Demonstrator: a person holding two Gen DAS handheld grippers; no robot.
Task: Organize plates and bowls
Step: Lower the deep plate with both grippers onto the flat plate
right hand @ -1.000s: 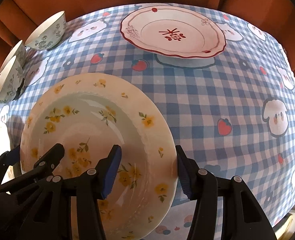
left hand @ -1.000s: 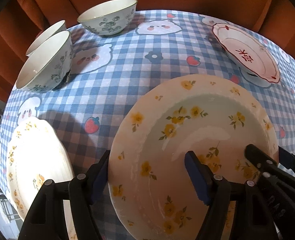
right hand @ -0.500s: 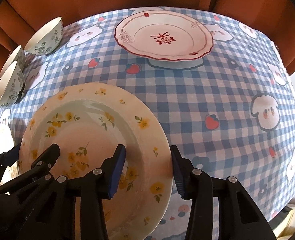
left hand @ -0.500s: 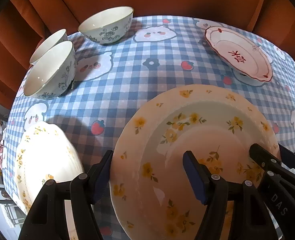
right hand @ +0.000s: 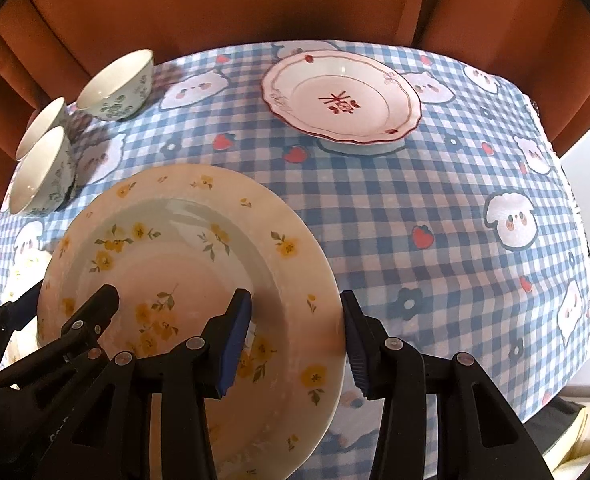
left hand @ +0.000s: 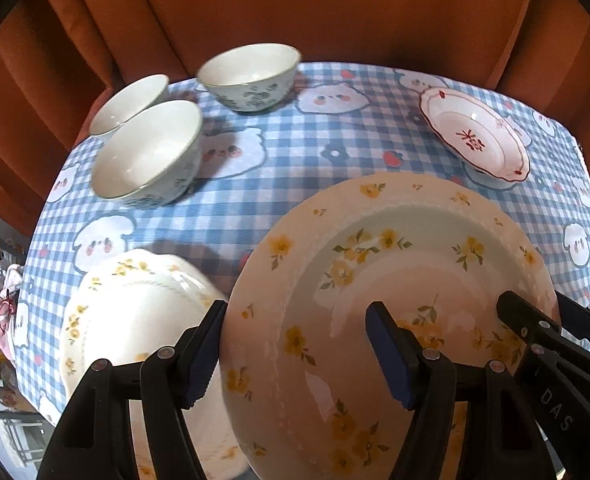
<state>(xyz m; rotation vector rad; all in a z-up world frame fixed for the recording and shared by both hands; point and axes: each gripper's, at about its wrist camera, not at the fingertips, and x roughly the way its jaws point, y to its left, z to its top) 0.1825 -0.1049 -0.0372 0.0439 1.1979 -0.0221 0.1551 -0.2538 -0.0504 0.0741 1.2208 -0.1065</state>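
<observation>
A large cream ceramic plate with yellow flowers (left hand: 391,320) was held above the blue-and-white checked tablecloth with cartoon animals and strawberries (right hand: 435,208), tilted, with one gripper on each side of it. The left gripper (left hand: 295,352) straddled the plate's left rim, one blue-padded finger outside the edge and the other over the plate's well, pinching the rim between them. The right gripper (right hand: 299,344) did the same on the right rim, its fingers closed on the edge from either side.

Below and to the left of the held plate, a second cream plate with yellow flowers (left hand: 135,320) lay on the cloth, partly covered by the left gripper's finger. At the far left stood two white bowls with green floral pattern touching or nearly touching each other, the nearer one (left hand: 147,152) in front of the farther one (left hand: 129,102). A third bowl of the same pattern (left hand: 251,76) stood apart, nearer the back edge. A white scalloped plate with red rim and red centre motif (right hand: 341,100) sat at the far right, well apart from the bowls. An orange-brown curtain (right hand: 255,4) hung behind the table
</observation>
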